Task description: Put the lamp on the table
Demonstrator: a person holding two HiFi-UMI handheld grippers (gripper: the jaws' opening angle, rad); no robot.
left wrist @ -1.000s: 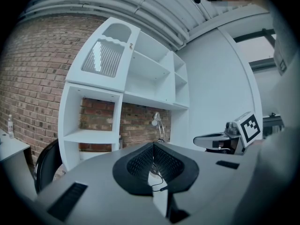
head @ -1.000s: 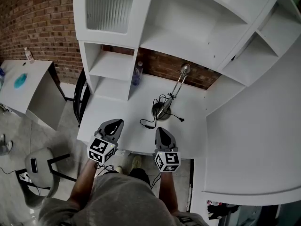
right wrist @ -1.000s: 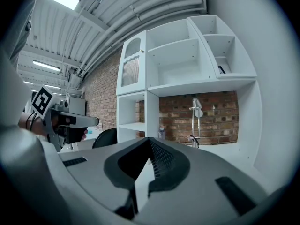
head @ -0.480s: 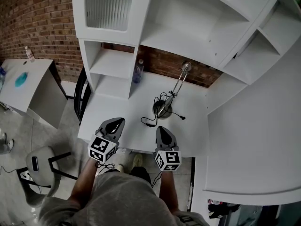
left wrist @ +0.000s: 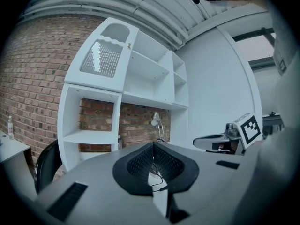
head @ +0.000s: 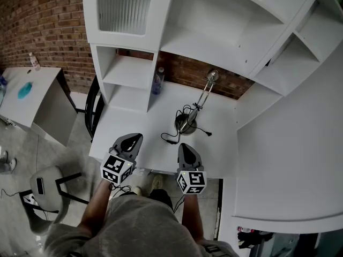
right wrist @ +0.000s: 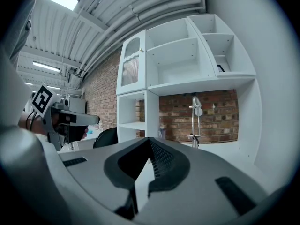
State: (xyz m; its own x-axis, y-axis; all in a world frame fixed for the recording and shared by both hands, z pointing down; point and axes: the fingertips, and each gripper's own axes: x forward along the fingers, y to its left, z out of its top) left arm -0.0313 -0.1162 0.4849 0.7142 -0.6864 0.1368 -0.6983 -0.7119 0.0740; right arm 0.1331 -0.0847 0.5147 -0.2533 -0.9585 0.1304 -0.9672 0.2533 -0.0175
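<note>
White table point(head: 134, 123): lamp point(head: 185, 125) upright near back, black cord point(head: 167, 138) trailing beside base; bottle point(head: 156, 82) at back-left.

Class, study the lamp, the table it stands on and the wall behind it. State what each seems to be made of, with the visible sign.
Lamp: likely metal with a polished silvery finish; its base and head glint.
Table: probably painted or laminated board; flat, uniform matt white.
Wall: brick; rough reddish courses with pale mortar lines.

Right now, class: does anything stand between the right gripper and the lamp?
Nothing solid. Between the shut right gripper and the lamp, only its loose black cord lies on the white desk.
</note>
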